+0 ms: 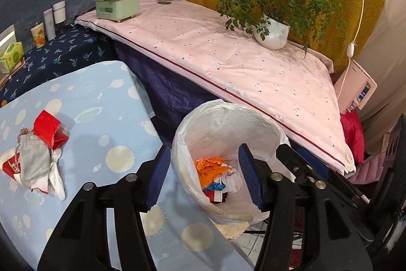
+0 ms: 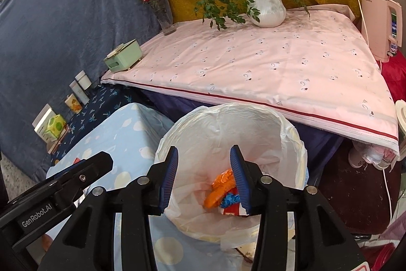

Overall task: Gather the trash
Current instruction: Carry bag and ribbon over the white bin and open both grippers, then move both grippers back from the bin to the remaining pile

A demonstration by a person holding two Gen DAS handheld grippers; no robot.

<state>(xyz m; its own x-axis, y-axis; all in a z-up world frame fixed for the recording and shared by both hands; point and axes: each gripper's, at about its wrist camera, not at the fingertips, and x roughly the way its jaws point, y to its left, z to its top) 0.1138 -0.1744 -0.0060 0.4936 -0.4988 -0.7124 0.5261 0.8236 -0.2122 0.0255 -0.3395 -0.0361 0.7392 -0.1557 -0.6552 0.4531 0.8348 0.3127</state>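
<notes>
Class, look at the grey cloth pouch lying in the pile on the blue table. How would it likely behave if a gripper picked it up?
The grey cloth pouch lies flat and creased, so it is probably floppy and would sag from the left gripper. It looks thin, so likely light. It overlaps the white rags beside the red carton, so lifting it may drag them along.

The bin bag is thin, shiny plastic — crinkly. The red box looks glossy. The blue tablecloth is soft, matt cloth.
</notes>
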